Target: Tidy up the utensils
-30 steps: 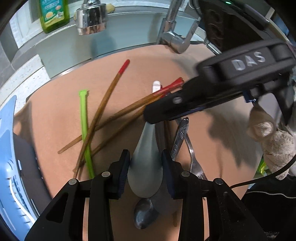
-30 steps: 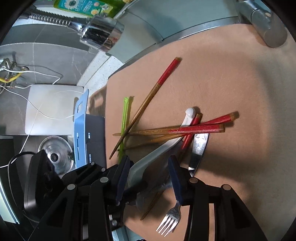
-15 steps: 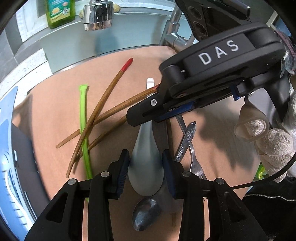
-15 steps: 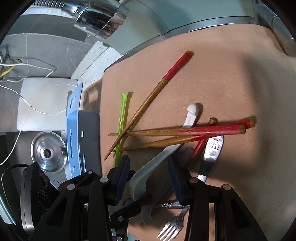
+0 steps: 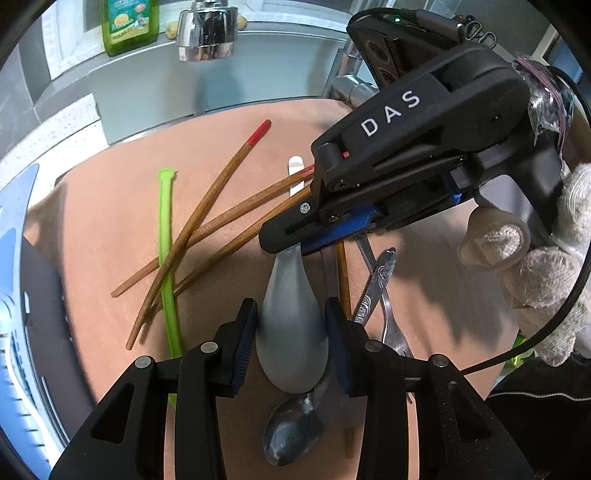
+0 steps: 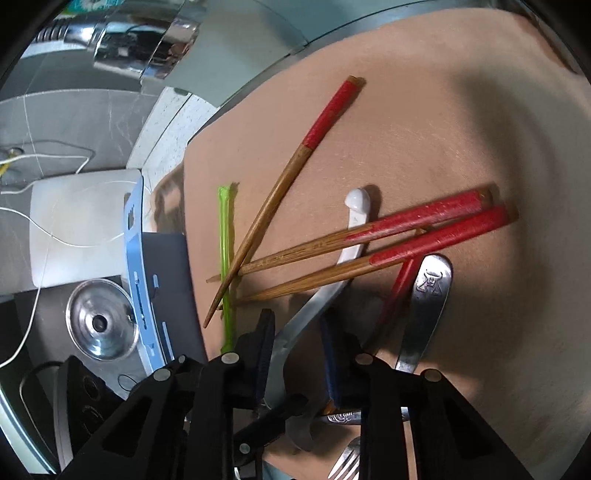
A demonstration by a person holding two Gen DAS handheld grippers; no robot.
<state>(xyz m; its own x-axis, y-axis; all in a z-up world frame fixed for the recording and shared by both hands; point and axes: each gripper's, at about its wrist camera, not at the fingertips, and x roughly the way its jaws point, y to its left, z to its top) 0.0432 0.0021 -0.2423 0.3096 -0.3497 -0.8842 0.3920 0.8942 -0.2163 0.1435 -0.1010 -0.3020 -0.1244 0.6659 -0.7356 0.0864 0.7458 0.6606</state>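
The spoon (image 5: 291,325) lies lengthwise between both grippers: left gripper (image 5: 291,341) clamps its bowl, right gripper (image 6: 297,354) is closing round its handle.

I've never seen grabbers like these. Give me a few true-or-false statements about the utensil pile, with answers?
1. The left gripper has the bowl of the grey-white soup spoon between its fingers. True.
2. The right gripper is closing around a fork. False: its jaws are closing with the soup spoon's handle between them; the fork lies beside it.
3. The green stick lies apart from all the chopsticks. False: a red-tipped chopstick crosses it.
4. A green bottle stands on the ledge behind the sink. True.
5. The utensils lie on a blue cloth. False: the mat under them is tan.
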